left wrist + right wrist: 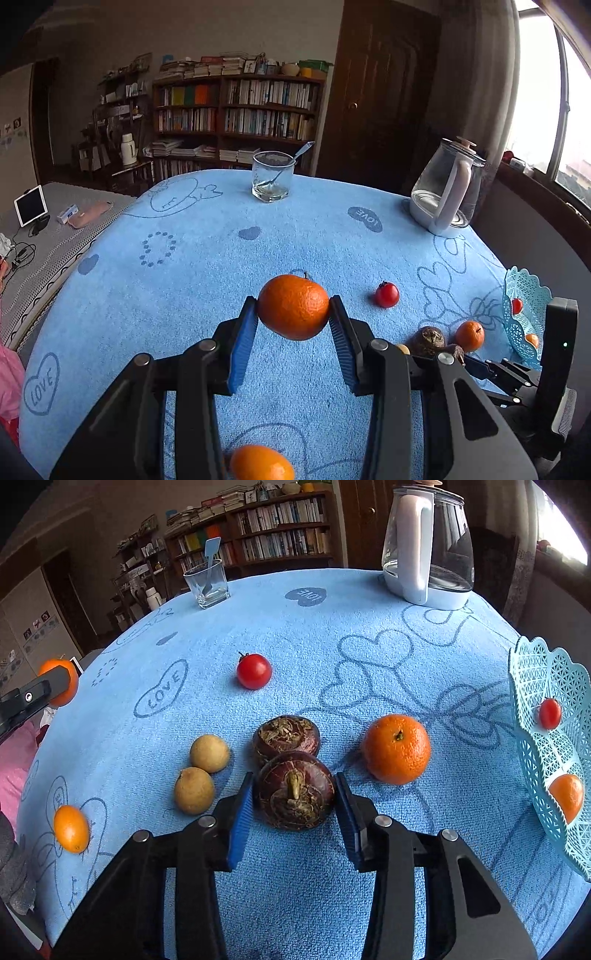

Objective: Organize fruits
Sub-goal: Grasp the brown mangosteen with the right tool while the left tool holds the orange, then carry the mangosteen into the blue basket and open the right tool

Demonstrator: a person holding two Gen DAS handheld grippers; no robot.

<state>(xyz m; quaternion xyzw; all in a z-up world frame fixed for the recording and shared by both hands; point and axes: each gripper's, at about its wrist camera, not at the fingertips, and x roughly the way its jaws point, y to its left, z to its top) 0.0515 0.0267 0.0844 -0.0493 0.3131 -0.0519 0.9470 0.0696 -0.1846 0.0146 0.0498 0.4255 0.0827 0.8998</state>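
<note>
Fruits: tangerine (pixel 293 306) clamped in left hand-held gripper (pixel 293 314), lifted, frame centre. Right hand-held gripper (pixel 294 794) apart, straddling a water chestnut (pixel 295 790). Basket (pixel 532 686), right edge, holds two fruits; about eight remain on desk (pixel 295 627). Judged early.

In my left wrist view the kumquat (pixel 261 463) was cut off by the bottom edge, and my left gripper's frame hid most of the water chestnuts (pixel 430 340). The basket (pixel 554 746) ran off the right edge in my right wrist view. The book spines on the bookshelf (pixel 236 107) were too small to read.
</note>
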